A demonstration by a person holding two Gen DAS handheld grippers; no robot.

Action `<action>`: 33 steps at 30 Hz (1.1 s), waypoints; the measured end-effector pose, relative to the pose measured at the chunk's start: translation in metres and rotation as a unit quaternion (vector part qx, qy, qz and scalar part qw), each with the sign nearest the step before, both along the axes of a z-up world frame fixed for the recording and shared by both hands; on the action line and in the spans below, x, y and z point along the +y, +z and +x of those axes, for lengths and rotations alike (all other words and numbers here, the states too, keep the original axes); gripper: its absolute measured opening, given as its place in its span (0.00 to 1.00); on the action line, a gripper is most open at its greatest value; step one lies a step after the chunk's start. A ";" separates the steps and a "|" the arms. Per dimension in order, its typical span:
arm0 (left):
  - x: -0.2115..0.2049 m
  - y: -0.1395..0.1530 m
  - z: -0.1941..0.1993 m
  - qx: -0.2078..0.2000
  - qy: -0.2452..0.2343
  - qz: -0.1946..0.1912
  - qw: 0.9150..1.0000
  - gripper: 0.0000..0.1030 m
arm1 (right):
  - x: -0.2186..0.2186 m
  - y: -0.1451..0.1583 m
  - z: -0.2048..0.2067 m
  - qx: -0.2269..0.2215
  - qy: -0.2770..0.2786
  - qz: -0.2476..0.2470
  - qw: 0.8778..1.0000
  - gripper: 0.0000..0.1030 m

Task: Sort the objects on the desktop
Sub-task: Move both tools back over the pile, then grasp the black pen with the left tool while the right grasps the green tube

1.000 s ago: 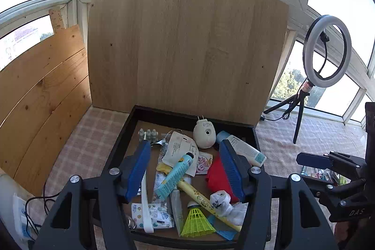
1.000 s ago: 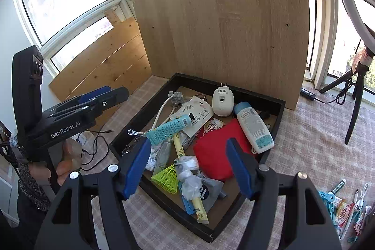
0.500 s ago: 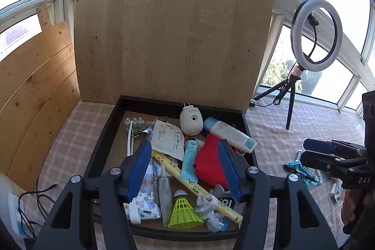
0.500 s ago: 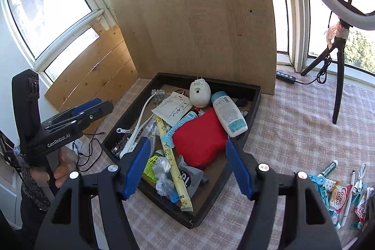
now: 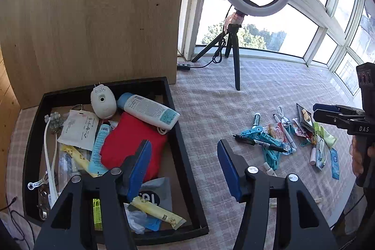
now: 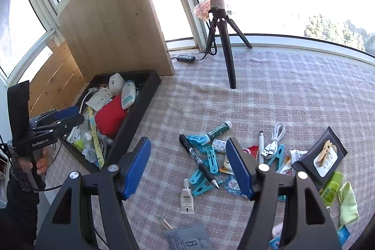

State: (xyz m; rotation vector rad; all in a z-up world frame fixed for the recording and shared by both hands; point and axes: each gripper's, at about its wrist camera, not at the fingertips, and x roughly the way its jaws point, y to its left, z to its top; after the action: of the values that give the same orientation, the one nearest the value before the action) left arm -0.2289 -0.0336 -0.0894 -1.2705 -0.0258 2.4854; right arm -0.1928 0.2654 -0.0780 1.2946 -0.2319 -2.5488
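A black tray [image 5: 178,132] [image 6: 140,109] holds a red pouch [image 5: 131,144], a white lotion bottle [image 5: 150,111], a white round device [image 5: 103,101] and other small items. A loose pile lies on the checked cloth: a black pen [image 6: 199,161], teal clips [image 6: 211,156], a white tube [image 6: 186,198], a USB cable [image 6: 274,139], a black wipes pack [image 6: 323,156]. My left gripper [image 5: 185,168] is open and empty over the tray's right wall. My right gripper [image 6: 189,163] is open and empty just above the pile.
A ring light on a tripod [image 6: 225,43] stands behind the pile, with its cable and a switch [image 6: 186,58]. A wooden board [image 5: 93,15] stands upright behind the tray. A green cloth [image 6: 348,203] and a grey packet [image 6: 187,238] lie near the front.
Both grippers have swung to the right, from facing the tray towards the pile on the cloth. Both stay open and empty.
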 end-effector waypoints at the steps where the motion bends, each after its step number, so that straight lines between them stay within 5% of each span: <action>1: 0.012 -0.005 -0.002 -0.012 -0.008 0.007 1.000 0.53 | 0.015 -0.001 0.003 -0.003 -0.012 0.002 1.000 0.64; 8: 0.101 -0.039 -0.025 -0.093 -0.038 0.025 0.995 0.53 | 0.083 -0.016 0.017 -0.022 -0.061 -0.004 0.998 0.64; 16: 0.146 -0.085 -0.045 -0.196 -0.018 0.048 0.979 0.47 | 0.073 -0.037 0.013 -0.041 -0.013 -0.008 0.999 0.63; 31: 0.160 -0.114 -0.062 -0.230 0.037 0.037 0.972 0.47 | 0.039 -0.057 -0.032 -0.064 0.044 -0.032 0.997 0.61; 33: 0.164 -0.113 -0.061 -0.219 0.038 0.025 0.975 0.38 | 0.036 -0.060 -0.045 -0.072 0.046 -0.039 0.996 0.61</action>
State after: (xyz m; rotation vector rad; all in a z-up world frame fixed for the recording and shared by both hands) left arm -0.2898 0.1307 -0.2027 -1.7969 -0.2472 2.1962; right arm -0.2380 0.3016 -0.1378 1.4257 -0.2913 -2.3492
